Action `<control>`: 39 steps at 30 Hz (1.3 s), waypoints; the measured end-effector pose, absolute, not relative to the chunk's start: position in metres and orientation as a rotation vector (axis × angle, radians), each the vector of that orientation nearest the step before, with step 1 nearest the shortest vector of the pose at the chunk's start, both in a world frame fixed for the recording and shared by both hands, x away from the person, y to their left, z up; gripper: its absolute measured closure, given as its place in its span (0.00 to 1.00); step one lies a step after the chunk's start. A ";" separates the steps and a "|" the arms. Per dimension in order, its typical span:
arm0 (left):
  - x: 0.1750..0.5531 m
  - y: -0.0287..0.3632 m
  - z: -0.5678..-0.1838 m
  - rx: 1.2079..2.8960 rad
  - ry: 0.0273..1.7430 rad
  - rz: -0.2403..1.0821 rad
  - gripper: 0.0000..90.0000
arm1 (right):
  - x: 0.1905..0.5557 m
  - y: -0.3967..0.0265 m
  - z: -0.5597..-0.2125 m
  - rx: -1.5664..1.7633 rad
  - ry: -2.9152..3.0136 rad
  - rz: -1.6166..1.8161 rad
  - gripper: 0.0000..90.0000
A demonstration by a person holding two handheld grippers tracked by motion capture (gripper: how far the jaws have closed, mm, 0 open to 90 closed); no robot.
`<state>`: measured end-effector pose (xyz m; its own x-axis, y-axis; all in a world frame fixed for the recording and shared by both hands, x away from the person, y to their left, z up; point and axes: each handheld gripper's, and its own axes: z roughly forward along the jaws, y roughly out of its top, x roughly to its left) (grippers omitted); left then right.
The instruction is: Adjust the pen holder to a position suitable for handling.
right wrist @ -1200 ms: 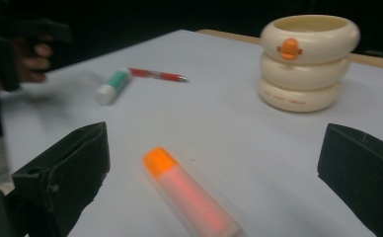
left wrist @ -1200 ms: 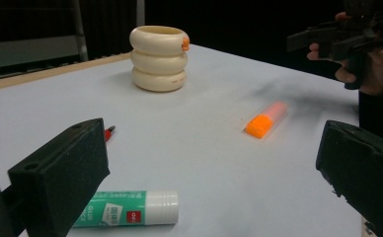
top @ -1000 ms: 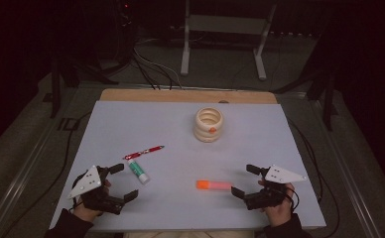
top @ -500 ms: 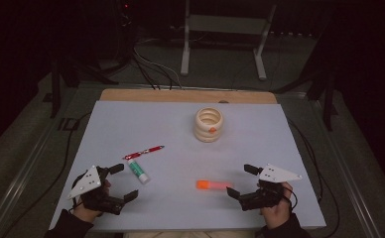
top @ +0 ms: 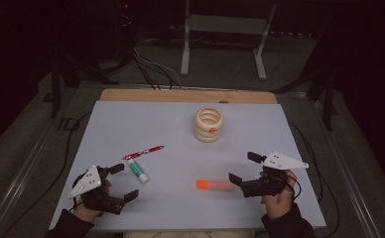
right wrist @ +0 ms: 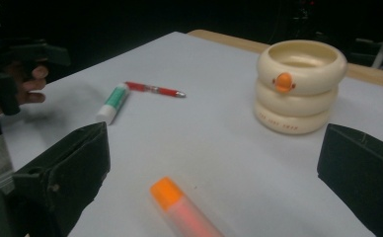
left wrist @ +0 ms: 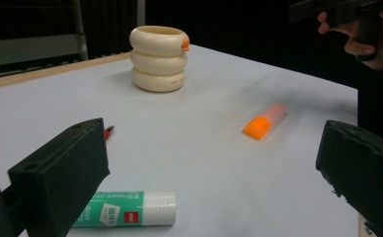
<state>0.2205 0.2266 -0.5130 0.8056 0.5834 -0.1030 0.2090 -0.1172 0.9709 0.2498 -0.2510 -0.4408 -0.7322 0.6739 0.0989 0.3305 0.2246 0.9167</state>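
Right gripper (top: 241, 169): jaws held wide apart — nothing gripped.
Orange marker (top: 215, 185): laid flat on the table (top: 131, 119), just beside the right gripper.
Left gripper (top: 123, 182): jaws spread — glue stick (top: 138, 170) close by.

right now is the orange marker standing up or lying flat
Lying flat. The orange marker rests on its side on the table, in front of the open right gripper, untouched.

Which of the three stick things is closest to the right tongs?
The orange highlighter marker, lying just off the open right tongs; the red pen and green-and-white glue stick lie far left.
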 end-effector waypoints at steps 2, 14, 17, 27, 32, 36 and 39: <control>0.221 0.227 -0.513 1.691 0.628 0.356 0.00 | 0.253 -0.250 -0.438 0.944 2.180 1.514 0.00; 0.219 0.226 -0.512 1.690 0.622 0.359 0.00 | 0.274 -0.245 -0.416 0.943 2.144 1.507 0.00; 0.219 0.226 -0.512 1.689 0.619 0.357 0.00 | 0.284 -0.244 -0.408 0.955 2.122 1.515 0.00; 0.219 0.226 -0.512 1.693 0.620 0.360 0.00 | 0.304 -0.239 -0.398 0.979 2.105 1.506 0.00; 0.219 0.227 -0.512 1.689 0.622 0.364 0.00 | 0.316 -0.234 -0.398 0.984 2.115 1.487 0.00; 0.219 0.226 -0.512 1.687 0.619 0.360 0.00 | 0.327 -0.230 -0.400 1.005 2.113 1.486 0.00; 0.219 0.226 -0.512 1.690 0.615 0.360 0.00 | 0.335 -0.227 -0.401 1.016 2.116 1.477 0.00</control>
